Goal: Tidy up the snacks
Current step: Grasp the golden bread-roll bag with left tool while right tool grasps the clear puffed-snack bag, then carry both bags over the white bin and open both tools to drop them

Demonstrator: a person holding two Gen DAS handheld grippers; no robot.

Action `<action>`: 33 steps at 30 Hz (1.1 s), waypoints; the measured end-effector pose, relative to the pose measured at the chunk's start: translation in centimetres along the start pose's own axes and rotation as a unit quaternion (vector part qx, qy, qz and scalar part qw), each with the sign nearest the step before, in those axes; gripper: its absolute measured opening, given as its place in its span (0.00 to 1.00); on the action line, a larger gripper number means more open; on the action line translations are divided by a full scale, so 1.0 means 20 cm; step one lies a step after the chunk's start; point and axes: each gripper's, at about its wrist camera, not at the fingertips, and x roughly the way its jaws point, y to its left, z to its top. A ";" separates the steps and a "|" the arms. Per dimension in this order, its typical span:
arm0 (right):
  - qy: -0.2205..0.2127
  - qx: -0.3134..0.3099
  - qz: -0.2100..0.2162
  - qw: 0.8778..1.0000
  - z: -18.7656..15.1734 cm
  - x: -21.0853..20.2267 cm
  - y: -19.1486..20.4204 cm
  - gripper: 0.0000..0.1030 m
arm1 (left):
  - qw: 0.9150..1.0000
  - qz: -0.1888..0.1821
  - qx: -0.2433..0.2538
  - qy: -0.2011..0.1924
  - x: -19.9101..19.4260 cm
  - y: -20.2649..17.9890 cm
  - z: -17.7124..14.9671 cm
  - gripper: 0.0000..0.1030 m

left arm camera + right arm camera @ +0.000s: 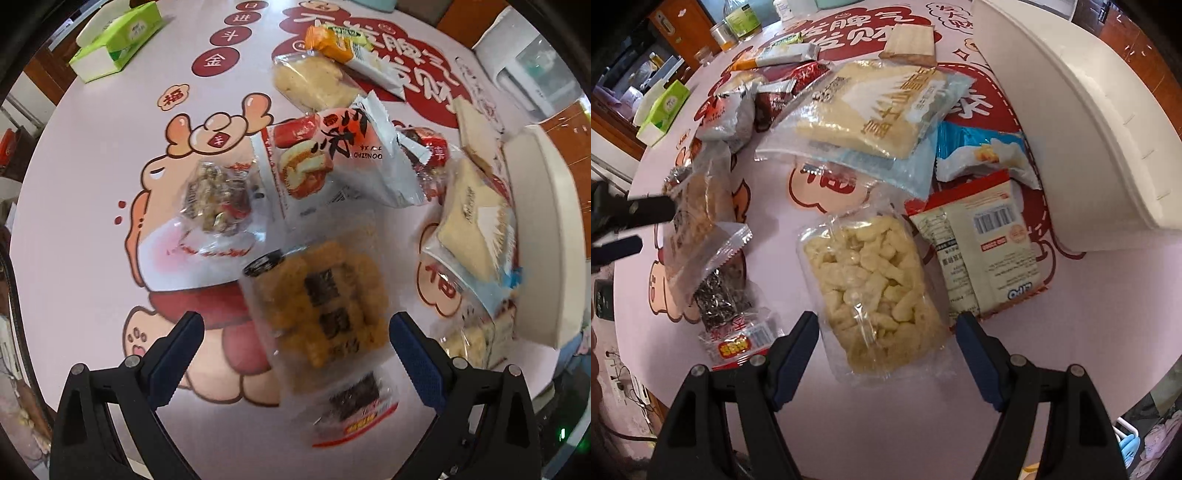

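Note:
Many snack packets lie scattered on a pink printed table. My left gripper [295, 332] is open, its fingers either side of a clear packet of orange-brown seaweed crackers [321, 295]; whether it rests on the table I cannot tell. That packet [698, 229] and the left gripper's fingers [646, 214] also show in the right wrist view. My right gripper [886, 332] is open around a clear pack of pale puffed sticks [871, 273] on the table. A white bin [1071, 122] stands at the right; it also shows in the left wrist view [546, 229].
Other packets: a cream wafer pack [871, 107], a red-edged pack with a barcode [990, 240], a blue-white pack [982, 155], a cake roll pack [332, 155], a nut candy pack [218, 199]. A green tissue box [118, 40] lies far left. Jars [738, 22] stand at the back.

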 end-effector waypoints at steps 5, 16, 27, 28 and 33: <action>-0.003 -0.007 -0.005 1.000 -0.02 0.01 0.00 0.75 | 1.000 0.024 -0.011 0.007 0.09 -0.09 0.05 0.97; -0.001 -0.055 -0.013 0.998 -0.01 0.04 0.09 0.57 | 0.999 0.001 0.008 0.040 0.23 -0.21 0.08 0.81; -0.006 -0.044 0.013 0.999 -0.04 -0.08 0.08 0.54 | 0.995 0.007 0.095 -0.016 0.05 -0.09 -0.04 0.74; -0.010 -0.045 0.013 0.999 -0.04 -0.10 0.10 0.54 | 0.995 0.005 0.099 -0.024 0.01 -0.08 -0.04 0.74; -0.043 -0.054 0.015 0.997 -0.04 -0.26 0.17 0.54 | 0.987 -0.008 0.132 -0.090 -0.27 -0.07 -0.09 0.74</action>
